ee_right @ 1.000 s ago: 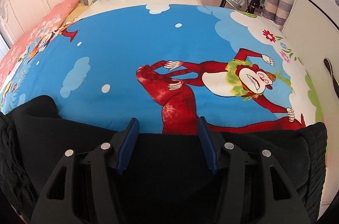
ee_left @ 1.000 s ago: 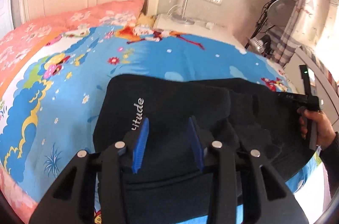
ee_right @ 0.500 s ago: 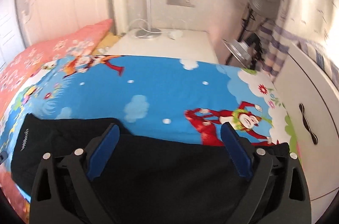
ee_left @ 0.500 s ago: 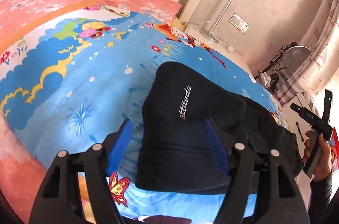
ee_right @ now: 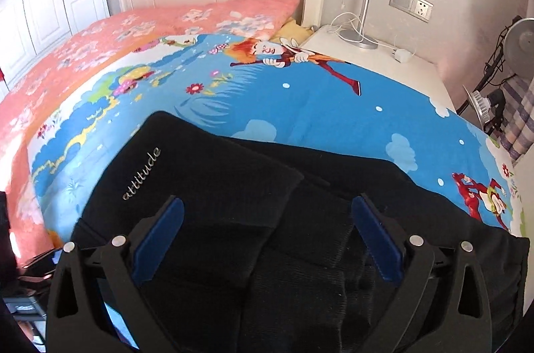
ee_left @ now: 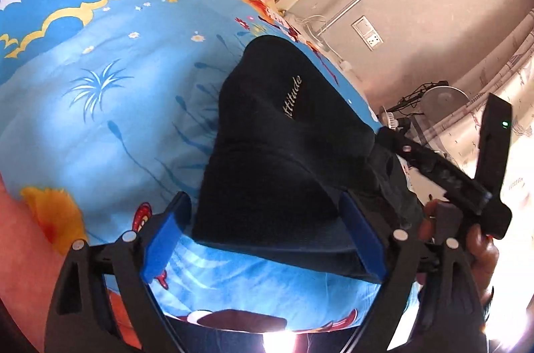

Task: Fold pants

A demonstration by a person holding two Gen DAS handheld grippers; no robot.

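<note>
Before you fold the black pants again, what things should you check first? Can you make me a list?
1. Pants lying on the bed cover: ok.
2. Folded layer with the word "attitude" on top: ok.
3. Left gripper gripping nothing, jaws opening: ok.
4. Right gripper wide open, gripping nothing: ok.
5. Pants smooth at their right end: not ok, bunched.
6. Near edge of pants lined up: cannot tell, hidden.
</note>
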